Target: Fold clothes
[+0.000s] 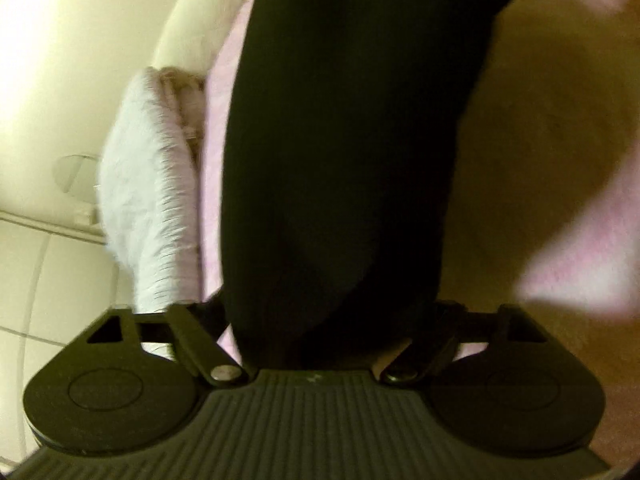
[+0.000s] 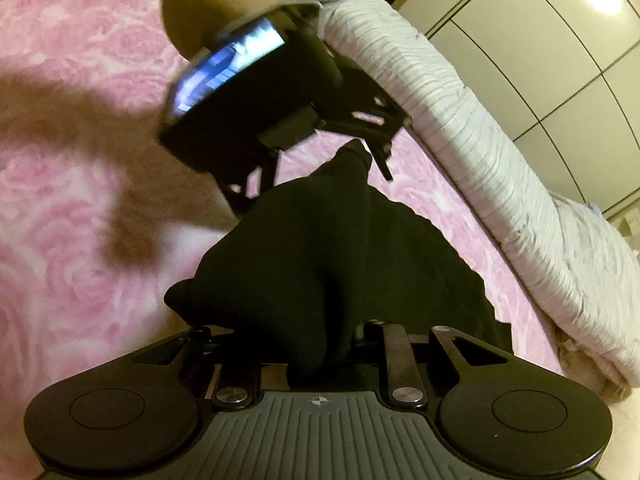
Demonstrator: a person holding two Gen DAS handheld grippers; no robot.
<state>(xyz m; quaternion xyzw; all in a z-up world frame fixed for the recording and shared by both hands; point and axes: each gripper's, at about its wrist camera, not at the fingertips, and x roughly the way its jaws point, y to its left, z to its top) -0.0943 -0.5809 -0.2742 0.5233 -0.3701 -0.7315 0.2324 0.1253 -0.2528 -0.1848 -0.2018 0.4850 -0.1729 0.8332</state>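
Observation:
A black garment (image 1: 340, 140) fills the middle of the left wrist view and runs from between the jaws of my left gripper (image 1: 324, 316) to the top edge. The cloth hides both fingertips. In the right wrist view the same black garment (image 2: 320, 248) is bunched between the jaws of my right gripper (image 2: 320, 340), which is shut on it. From there it rises to a peak in my left gripper (image 2: 320, 184), held by a person's hand (image 2: 208, 4). The garment hangs above a pink rose-patterned bedspread (image 2: 60, 120).
A white ribbed quilt (image 2: 480, 140) lies rolled along the far edge of the bed, and this white quilt (image 1: 148, 200) stands left of the garment in the left wrist view. Pale wardrobe doors (image 2: 540, 40) stand behind it. Pink bedspread (image 1: 580, 260) lies to the right.

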